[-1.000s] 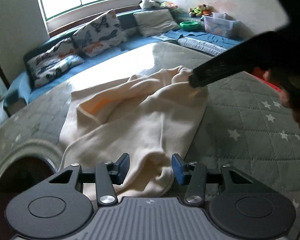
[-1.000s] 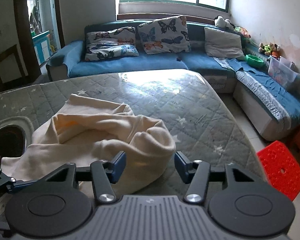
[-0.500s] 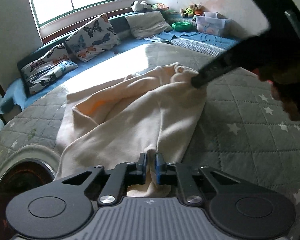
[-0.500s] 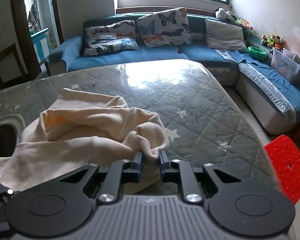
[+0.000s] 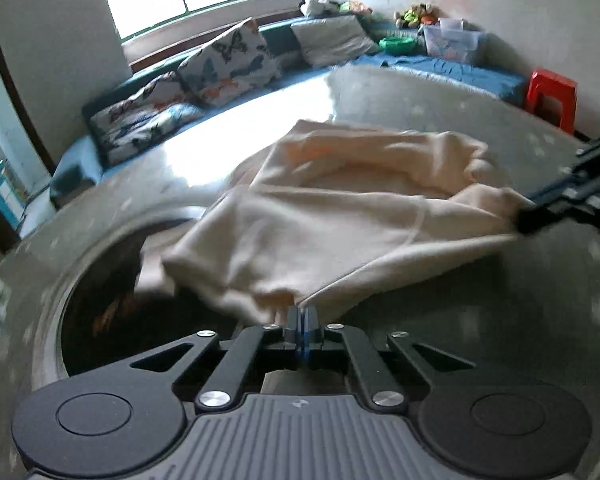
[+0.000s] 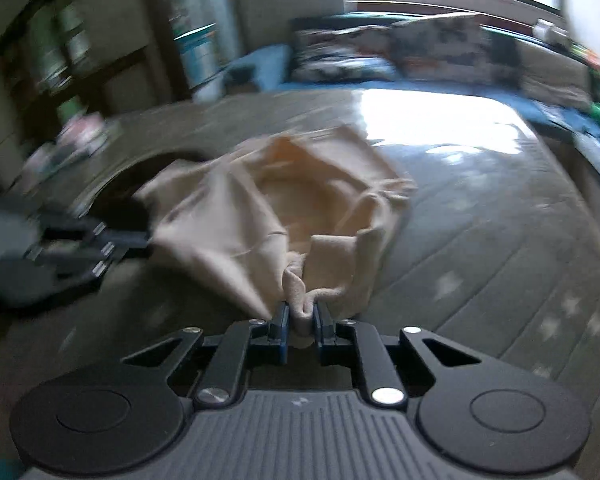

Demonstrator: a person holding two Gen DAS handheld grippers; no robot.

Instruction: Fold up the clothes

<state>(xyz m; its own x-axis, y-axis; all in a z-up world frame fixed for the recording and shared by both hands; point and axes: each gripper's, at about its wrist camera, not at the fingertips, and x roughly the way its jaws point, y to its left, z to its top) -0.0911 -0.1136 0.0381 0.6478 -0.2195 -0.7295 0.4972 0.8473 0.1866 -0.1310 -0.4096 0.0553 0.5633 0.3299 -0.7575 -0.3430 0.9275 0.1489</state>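
Note:
A cream fleece garment point(image 5: 340, 216) lies rumpled on the grey-green quilted table point(image 5: 480, 320). My left gripper point(image 5: 301, 314) is shut on one lower edge of the garment, a thin fold pinched between the blue pads. My right gripper point(image 6: 300, 314) is shut on a thicker bunch of the same garment point(image 6: 268, 208) at its other corner. Each gripper shows in the other's view: the right gripper point(image 5: 540, 210) at the cloth's right end, the left gripper point(image 6: 140, 240) at its left end. The cloth hangs stretched between them, and both views are blurred.
A round dark hole point(image 5: 100, 304) opens in the table at the left, and the cloth's edge reaches it. A blue corner sofa with butterfly cushions point(image 5: 224, 68) runs behind the table. A red plastic stool point(image 5: 552, 96) stands at the right, by a clear storage box point(image 5: 456, 42).
Both grippers closed on the garment's corners, then pulled it sideways across the table. The cloth is now drawn out between them and lifted off its heap. The right view swung left.

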